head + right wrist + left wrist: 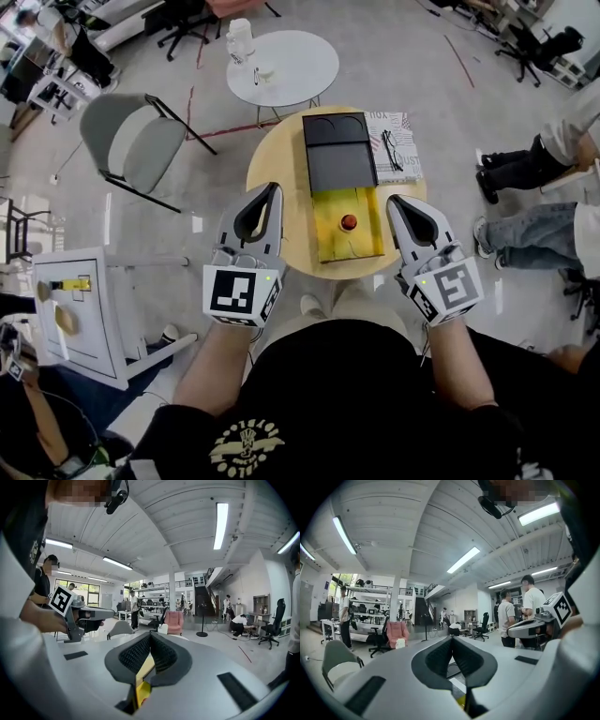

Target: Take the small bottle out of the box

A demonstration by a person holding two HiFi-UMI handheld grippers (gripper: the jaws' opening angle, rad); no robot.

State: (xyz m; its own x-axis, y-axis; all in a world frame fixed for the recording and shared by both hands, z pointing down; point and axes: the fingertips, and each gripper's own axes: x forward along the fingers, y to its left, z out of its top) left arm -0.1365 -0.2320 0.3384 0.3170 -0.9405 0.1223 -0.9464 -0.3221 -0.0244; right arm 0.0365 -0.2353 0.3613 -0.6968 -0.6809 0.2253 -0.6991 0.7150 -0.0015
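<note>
A long box [323, 239] lies on the round wooden table [272, 155], its black lid [339, 150] pushed to the far end and its yellow inside showing. In the yellow part lies the small bottle [349, 222], seen as a reddish round top. My left gripper [274, 189] hovers to the left of the box and my right gripper [394, 200] to its right, both pointing away from me. Each has its jaws together with nothing between them. In the left gripper view the pads [440, 656] meet; in the right gripper view the pads [161, 653] meet too.
Black glasses [391, 150] lie on a printed sheet [403, 127] at the table's far right. Beyond stands a white round table [291, 66] with a jug. A grey chair [131, 141] and a white cabinet [80, 314] are at the left. A person's legs [525, 234] are at the right.
</note>
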